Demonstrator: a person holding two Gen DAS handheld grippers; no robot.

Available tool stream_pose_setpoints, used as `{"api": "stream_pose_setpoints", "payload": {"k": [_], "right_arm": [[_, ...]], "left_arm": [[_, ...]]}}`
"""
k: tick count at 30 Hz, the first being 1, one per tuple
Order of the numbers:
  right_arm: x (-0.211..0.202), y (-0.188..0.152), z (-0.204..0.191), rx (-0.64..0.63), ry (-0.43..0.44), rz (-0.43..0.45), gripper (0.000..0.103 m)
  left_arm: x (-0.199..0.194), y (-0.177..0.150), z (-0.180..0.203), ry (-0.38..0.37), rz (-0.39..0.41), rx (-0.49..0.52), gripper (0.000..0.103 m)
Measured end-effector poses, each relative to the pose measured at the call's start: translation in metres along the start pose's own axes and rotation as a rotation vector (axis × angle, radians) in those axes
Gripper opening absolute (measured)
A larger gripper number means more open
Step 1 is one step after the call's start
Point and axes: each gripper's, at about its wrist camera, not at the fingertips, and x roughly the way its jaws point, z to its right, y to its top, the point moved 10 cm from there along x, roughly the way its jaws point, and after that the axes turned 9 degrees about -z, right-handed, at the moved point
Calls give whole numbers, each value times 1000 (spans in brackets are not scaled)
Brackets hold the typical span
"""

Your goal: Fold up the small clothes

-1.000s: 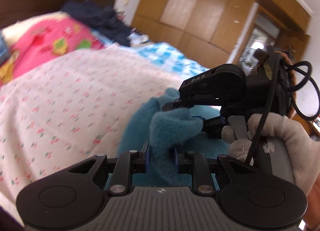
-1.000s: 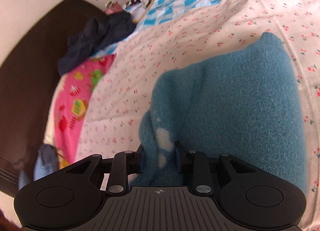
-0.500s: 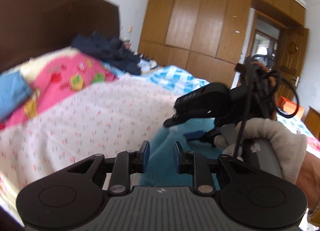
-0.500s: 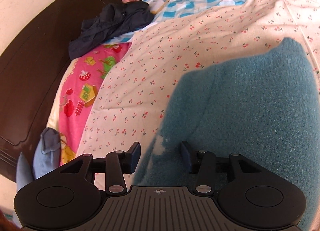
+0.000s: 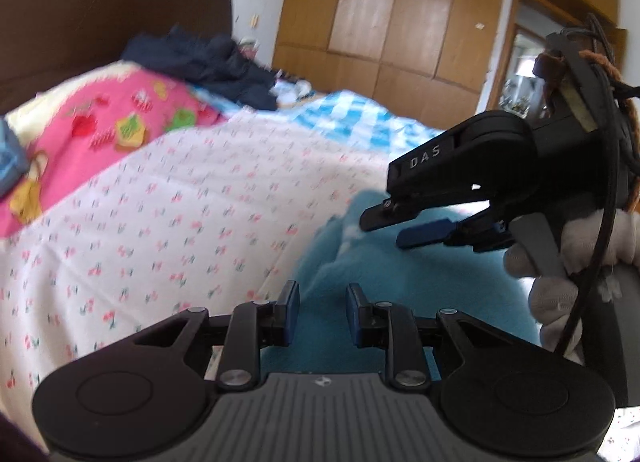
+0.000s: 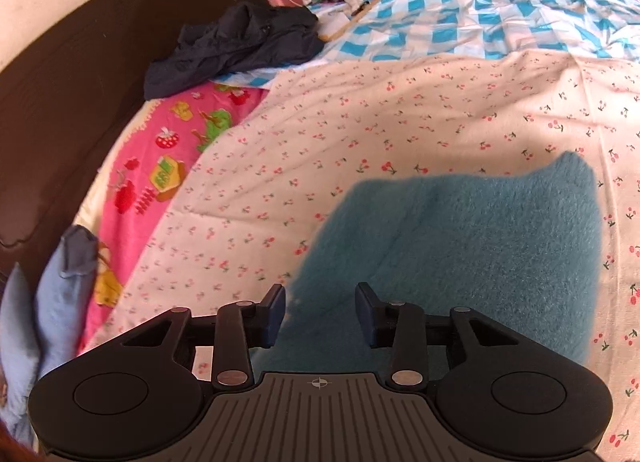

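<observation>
A fuzzy teal garment (image 6: 472,246) lies folded flat on the cherry-print bedspread (image 6: 360,133); it also shows in the left wrist view (image 5: 400,286). My left gripper (image 5: 323,314) is open and empty, just above the garment's near edge. My right gripper (image 6: 321,312) is open and empty over the garment's left edge; in the left wrist view it (image 5: 394,227) hovers above the garment, held by a gloved hand (image 5: 568,262).
A pink cartoon-print blanket (image 6: 160,169) and a dark navy clothes heap (image 6: 240,41) lie near the dark headboard (image 6: 60,81). A blue checked quilt (image 6: 480,21) lies beyond. Light blue clothes (image 6: 52,302) sit at the left. Wooden wardrobes (image 5: 400,21) stand behind.
Both grippers let go of the teal garment, opened and drew back upward. The garment now lies flat on the bed.
</observation>
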Motion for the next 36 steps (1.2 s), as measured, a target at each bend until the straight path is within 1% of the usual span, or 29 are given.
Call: {"api": "stream_pose_setpoints", "payload": {"k": [2,7,12,15,18,20,22,25,28,32,34,36], "right_arm": [[14,-2,-3,-18,-11,-15,33],[33,-3,-18,-64,-32,-16,34],[54,-3,-24,-87,-36,-29,34],[55,-4,-24,-96,-35,-22,34],[43,-2,-25,-93,-30,-16,34],[27,1,-23,-67,-2,4,33],[9,1,-19,-59,5,31,33],[-18,-10,-8,-105,-53,54,34],[-40,-37,4,-149,-98,54,34],[-57,-67,10,-204,-130,79,33],[-54,-70,10,-208,-144,76,33],[-54,-66,10,-172,-129,75,34]], "left_arm": [[5,-4,-5,-3,-24,-19,30],[12,-11,-12,20,-47,-29,30],[23,-16,-20,80,-85,-40,31],[26,-17,-21,98,-94,-34,33],[25,-18,-21,96,-91,-32,36],[23,-18,-21,97,-88,-34,40],[23,-18,-21,99,-88,-34,40],[23,-18,-22,92,-86,-39,40],[22,-18,-23,83,-85,-50,40],[21,-19,-19,98,-85,-22,40],[21,-19,-17,114,-83,0,40],[20,-19,-17,122,-80,8,40]]}}
